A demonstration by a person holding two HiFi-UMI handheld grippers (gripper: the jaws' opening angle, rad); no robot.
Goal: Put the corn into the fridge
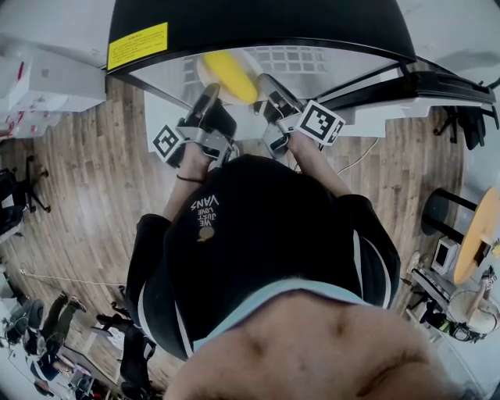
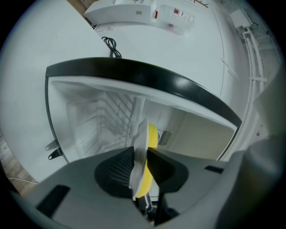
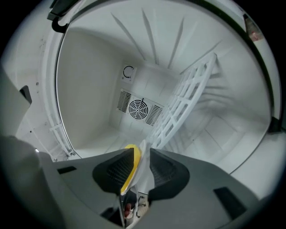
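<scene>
In the head view, the yellow corn [image 1: 230, 76] is held at the open mouth of the fridge [image 1: 273, 23], with the left gripper [image 1: 209, 98] and the right gripper [image 1: 269, 86] at either side of it. In the left gripper view, the jaws are seen clamped on the corn [image 2: 152, 136] and its pale wrapping [image 2: 139, 156]. In the right gripper view, the jaws are seen slightly apart, the corn [image 3: 132, 154] lying against one pad, with a fan grille [image 3: 137, 108] and a tilted white rack [image 3: 183, 105] seen beyond.

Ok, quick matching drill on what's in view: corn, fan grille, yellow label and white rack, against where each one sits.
Things:
1 corn
2 fan grille
3 yellow label
4 white rack

Places:
A on the black top of the fridge
B clamped in the left tongs
C on the back wall inside
D inside, right of the grille in the right gripper view

Pairs: 1-B, 2-C, 3-A, 4-D
</scene>
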